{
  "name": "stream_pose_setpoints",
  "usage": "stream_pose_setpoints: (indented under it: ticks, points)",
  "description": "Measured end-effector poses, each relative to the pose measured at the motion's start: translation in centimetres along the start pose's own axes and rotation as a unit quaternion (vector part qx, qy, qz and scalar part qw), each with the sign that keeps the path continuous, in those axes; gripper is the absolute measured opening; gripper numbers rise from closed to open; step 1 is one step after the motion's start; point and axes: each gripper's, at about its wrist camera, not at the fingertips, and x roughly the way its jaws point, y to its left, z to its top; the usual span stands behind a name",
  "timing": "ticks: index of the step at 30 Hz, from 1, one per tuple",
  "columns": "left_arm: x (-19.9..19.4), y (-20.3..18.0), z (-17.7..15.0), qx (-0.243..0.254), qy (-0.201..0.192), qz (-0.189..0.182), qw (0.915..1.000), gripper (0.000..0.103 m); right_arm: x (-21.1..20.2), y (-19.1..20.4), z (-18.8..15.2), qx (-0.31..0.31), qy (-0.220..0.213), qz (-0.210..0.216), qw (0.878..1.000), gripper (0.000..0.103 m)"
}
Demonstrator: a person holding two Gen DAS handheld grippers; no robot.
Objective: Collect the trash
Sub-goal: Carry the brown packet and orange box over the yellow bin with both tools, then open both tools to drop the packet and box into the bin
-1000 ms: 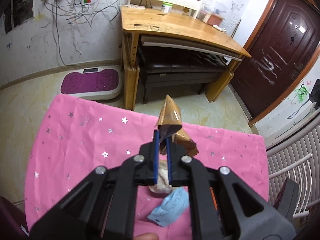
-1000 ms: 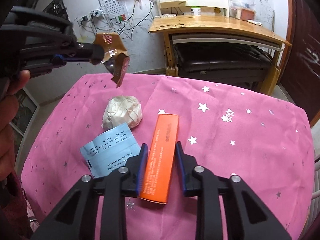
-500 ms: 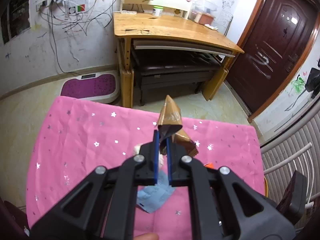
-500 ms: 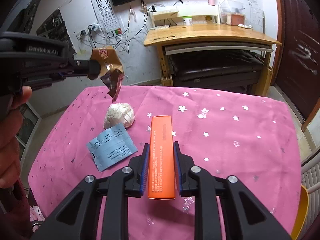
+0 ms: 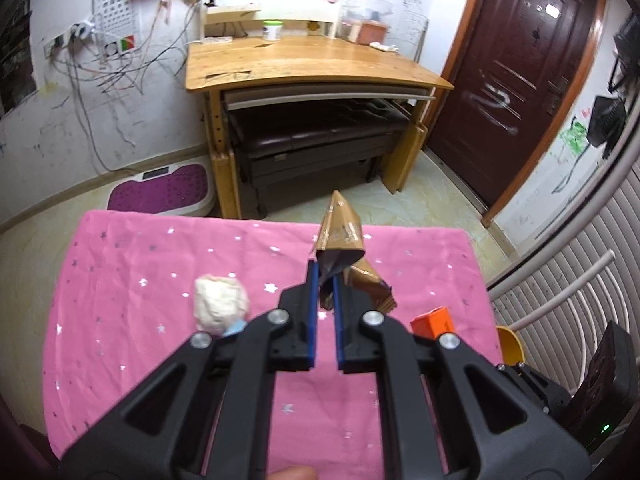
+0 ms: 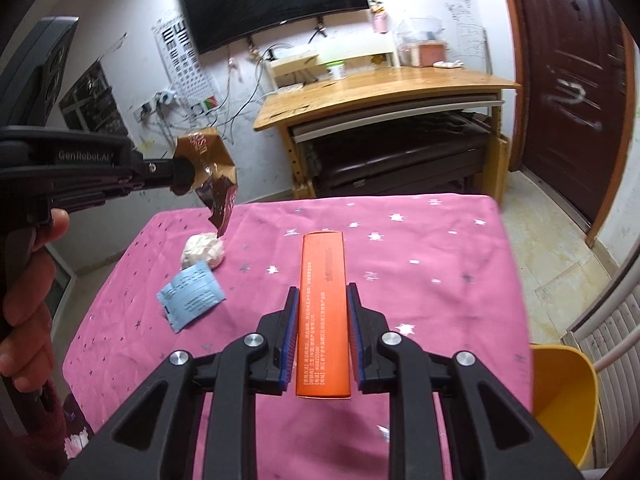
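Observation:
My left gripper is shut on a crumpled brown wrapper, held up above the pink star-patterned table. In the right wrist view that wrapper hangs from the left gripper over a crumpled white paper ball. My right gripper is shut on a long orange box, lifted off the cloth. The box's end shows beside the left gripper's fingers. A light blue paper packet lies flat near the paper ball.
A yellow bin stands off the table's right corner. Beyond the table are a wooden desk with a dark bench under it, a purple foot mat, a brown door and a slatted radiator. A hand holds the left gripper.
Both grippers rose and pulled back from the table with their loads. The right gripper's jaws closed onto the orange box and lifted it. The paper ball and blue packet stayed put.

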Motion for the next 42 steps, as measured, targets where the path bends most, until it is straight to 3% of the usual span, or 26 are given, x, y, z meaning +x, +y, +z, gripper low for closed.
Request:
stream_pose_setpoints:
  ticks: [13, 23, 36, 42]
  points:
    - [0.9, -8.0, -2.1, 0.054, 0.018, -0.025, 0.9980, 0.006, -5.4, -6.8, -2.3, 0.054, -0.038, -0.029, 0.997, 0.017]
    - [2.5, -13.8, -4.1, 0.098, 0.042, -0.044, 0.9933, 0.006, -8.9, -14.1, -5.4, 0.114, -0.056, -0.075, 0.989, 0.017]
    - [4.2, -20.4, -7.6, 0.146, 0.076, -0.067, 0.9841, 0.006, -8.8, -19.6, -9.1, 0.166, -0.037, -0.114, 0.979, 0.017]
    - [4.5, -22.7, -9.1, 0.165, 0.085, -0.073, 0.9800, 0.006, -8.4, -21.1, -10.0, 0.182, -0.026, -0.110, 0.977, 0.018]
